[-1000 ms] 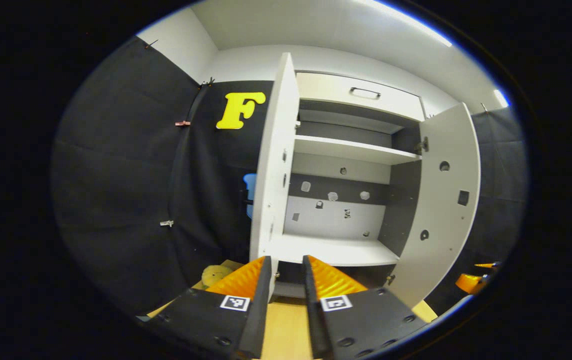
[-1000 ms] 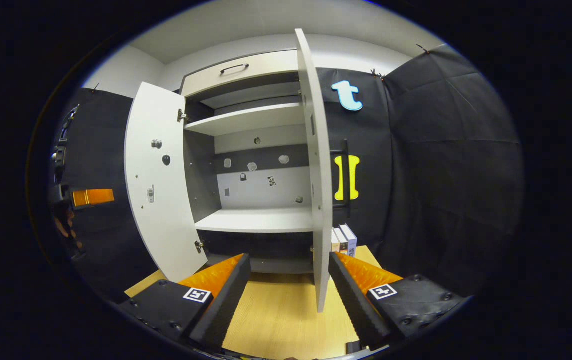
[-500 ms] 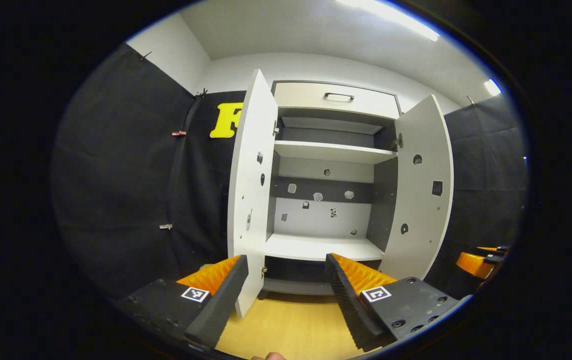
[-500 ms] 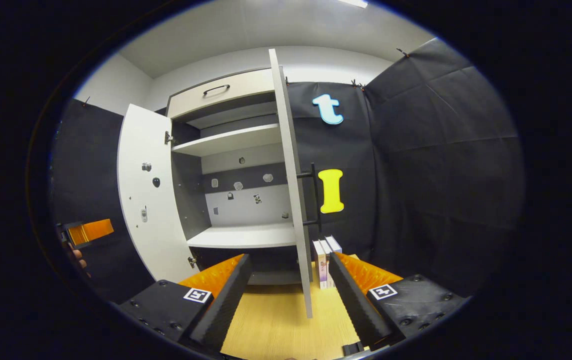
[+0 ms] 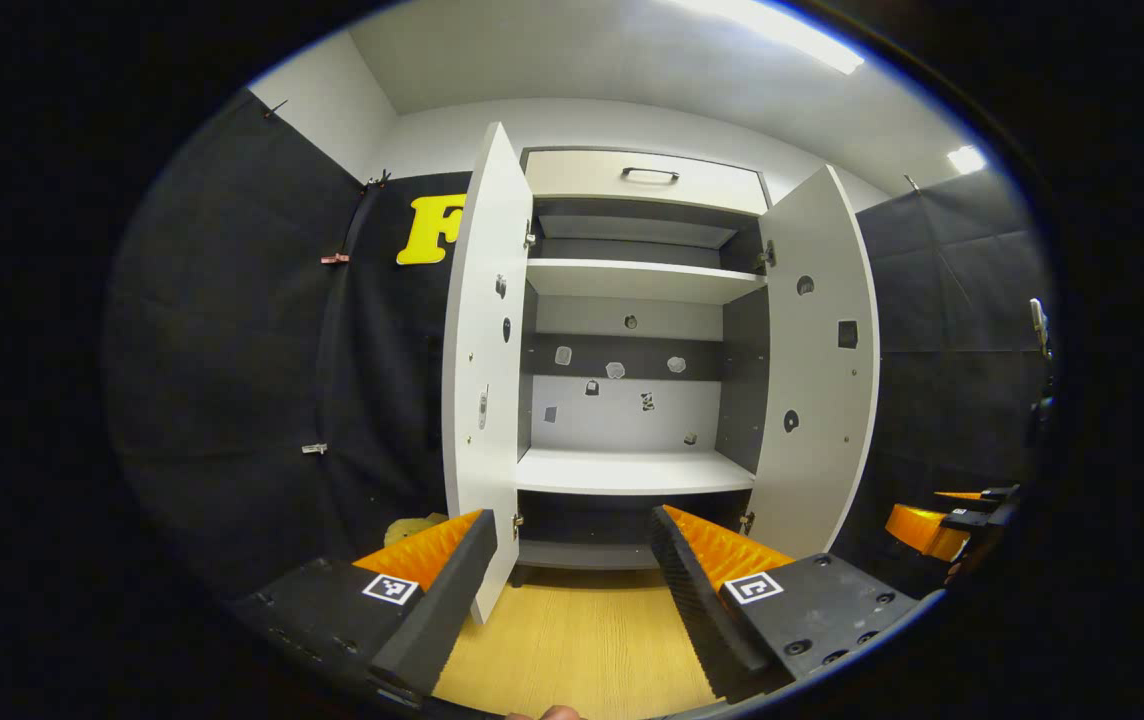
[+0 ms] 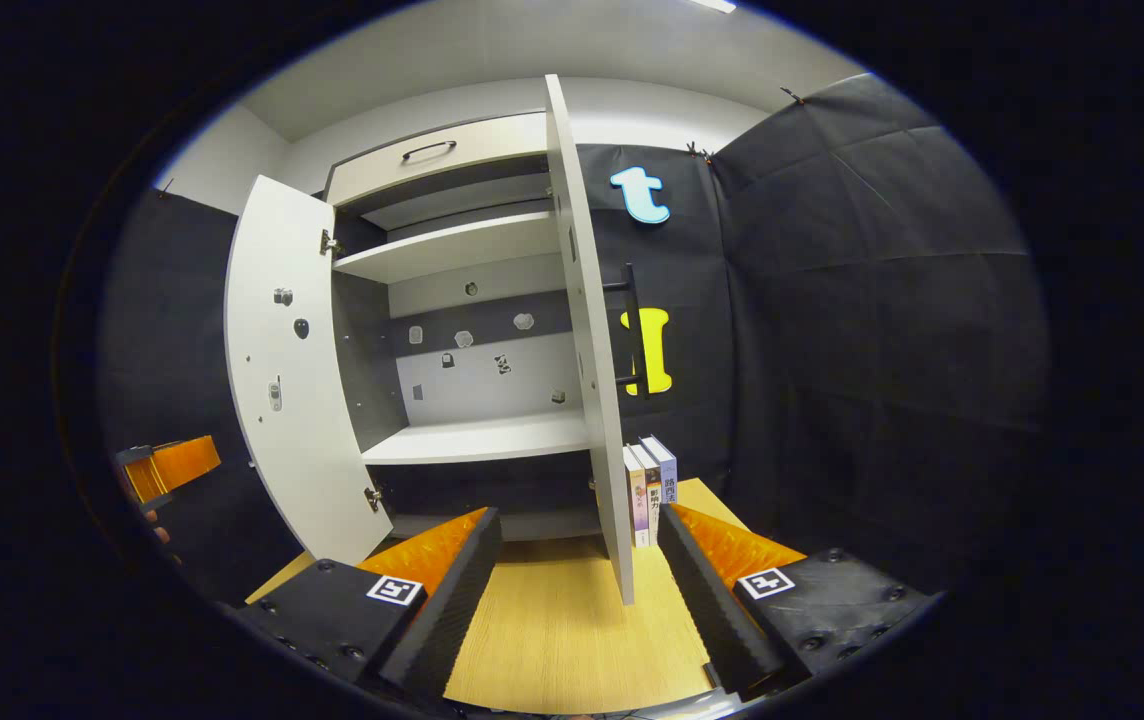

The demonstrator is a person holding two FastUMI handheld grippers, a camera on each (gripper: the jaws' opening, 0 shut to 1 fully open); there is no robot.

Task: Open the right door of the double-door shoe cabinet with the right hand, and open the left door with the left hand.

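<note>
Three upright paperback books [image 6: 650, 490] stood side by side on the pale wooden floor [image 6: 552, 630], close against the black cloth wall [image 6: 862, 350]. A crumpled yellowish thing [image 5: 412, 527] lay low beside the cloth; what it was, I couldn't tell.

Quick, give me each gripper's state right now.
Left gripper: open, holding nothing; the left door stands ahead between its fingers, untouched.
Right gripper: open, holding nothing; the right door stands edge-on ahead of it.
</note>
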